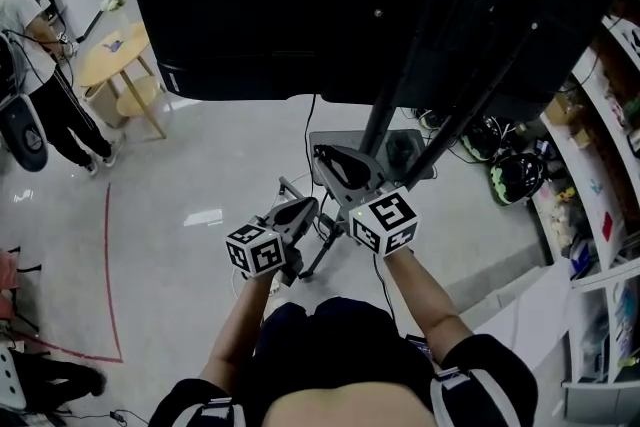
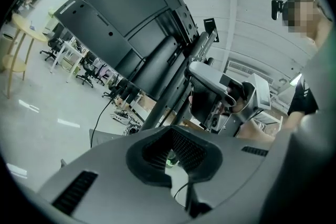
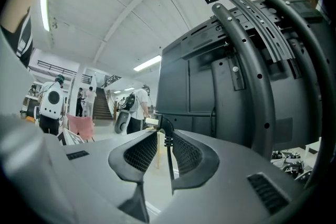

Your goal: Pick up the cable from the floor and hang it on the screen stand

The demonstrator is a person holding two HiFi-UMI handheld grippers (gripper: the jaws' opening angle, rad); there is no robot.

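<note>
The big black screen fills the top of the head view, carried by the dark poles of its stand. My right gripper is raised beside the poles, shut on a thin black cable. The cable's plug end sticks up past the fingertips, in front of the screen's back and the curved stand arms. The left gripper sits lower and to the left. A gap shows between its jaws with nothing pressed in it. A thin cable loop hangs beyond that gap.
A round wooden table and a standing person are at far left, with a red floor line nearby. Shelves and a helmet crowd the right. The stand's base plate lies under the grippers.
</note>
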